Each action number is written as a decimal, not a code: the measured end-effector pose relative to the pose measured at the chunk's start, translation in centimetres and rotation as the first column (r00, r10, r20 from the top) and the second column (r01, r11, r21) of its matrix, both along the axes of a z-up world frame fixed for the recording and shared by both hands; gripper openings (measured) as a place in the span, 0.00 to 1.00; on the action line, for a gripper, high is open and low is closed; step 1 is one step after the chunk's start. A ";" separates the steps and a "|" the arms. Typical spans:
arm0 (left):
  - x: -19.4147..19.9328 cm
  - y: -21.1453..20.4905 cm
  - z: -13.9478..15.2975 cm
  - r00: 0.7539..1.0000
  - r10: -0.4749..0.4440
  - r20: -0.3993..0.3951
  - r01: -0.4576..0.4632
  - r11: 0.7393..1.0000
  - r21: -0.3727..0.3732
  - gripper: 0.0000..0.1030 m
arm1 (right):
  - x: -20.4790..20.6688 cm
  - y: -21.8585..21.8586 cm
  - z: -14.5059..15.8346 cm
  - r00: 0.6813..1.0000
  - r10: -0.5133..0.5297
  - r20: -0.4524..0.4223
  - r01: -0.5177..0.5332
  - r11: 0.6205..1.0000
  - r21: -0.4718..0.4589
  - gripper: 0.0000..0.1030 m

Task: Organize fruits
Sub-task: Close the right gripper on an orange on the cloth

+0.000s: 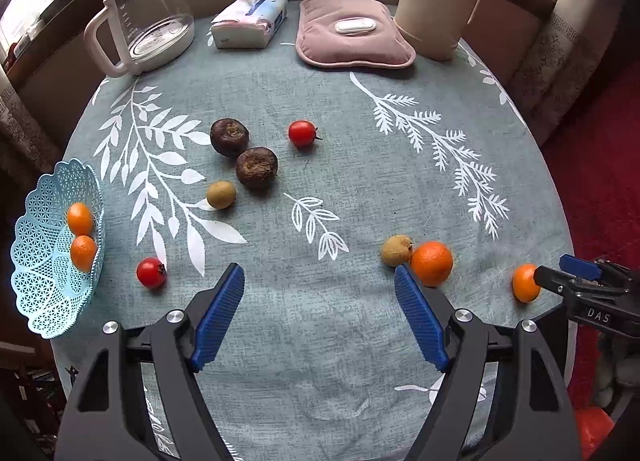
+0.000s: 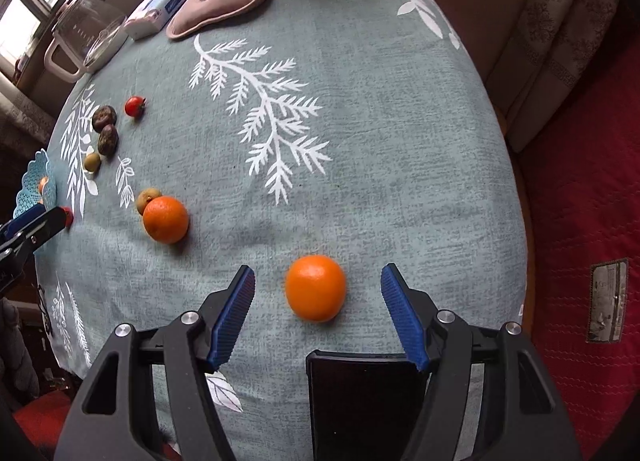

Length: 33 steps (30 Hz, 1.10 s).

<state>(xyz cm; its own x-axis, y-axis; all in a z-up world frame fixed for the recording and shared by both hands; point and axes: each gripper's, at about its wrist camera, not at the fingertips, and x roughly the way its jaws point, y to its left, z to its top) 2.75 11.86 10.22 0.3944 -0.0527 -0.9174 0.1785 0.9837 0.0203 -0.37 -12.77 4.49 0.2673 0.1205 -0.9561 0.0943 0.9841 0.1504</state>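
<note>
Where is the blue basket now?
In the left wrist view the blue basket sits at the table's left edge, holding two small oranges, with a red tomato just to its right.

You're at a round table under a grey-green cloth with white leaf prints (image 1: 320, 321). Daylit windows with dark wooden frames (image 1: 36, 1) sit behind it; a red quilted cover (image 2: 580, 221) lies right.
</note>
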 end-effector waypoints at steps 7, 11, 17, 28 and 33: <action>0.2 -1.5 -0.8 0.999 -0.026 -0.020 0.027 1.000 0.011 0.77 | 0.7 1.4 -2.5 0.996 0.076 -0.052 -0.078 0.996 -0.042 0.64; 0.4 -2.4 -0.9 0.999 -0.042 -0.023 0.043 0.999 0.017 0.77 | 0.9 1.6 -3.5 0.994 0.089 -0.068 -0.093 0.994 -0.055 0.64; 0.9 -3.5 -1.0 0.998 -0.061 -0.024 0.061 0.998 0.021 0.77 | 1.0 2.6 -3.9 0.989 0.133 -0.065 -0.140 0.984 -0.110 0.59; 1.6 -5.1 -1.5 0.997 -0.075 -0.029 0.076 0.997 0.021 0.77 | 1.2 2.5 -2.5 0.991 0.128 -0.035 -0.131 0.984 -0.121 0.37; 1.7 -5.7 -2.3 0.995 -0.080 -0.063 0.079 0.997 -0.009 0.77 | 0.8 0.4 -0.6 0.997 0.077 -0.001 -0.076 0.992 -0.103 0.37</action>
<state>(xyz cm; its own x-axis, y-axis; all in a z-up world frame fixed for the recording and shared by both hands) 4.44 6.15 7.89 0.3301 -0.0878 -0.9398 0.2568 0.9665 0.0000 0.39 -12.37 3.86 0.2636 0.0413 -0.9637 0.0178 0.9987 0.0477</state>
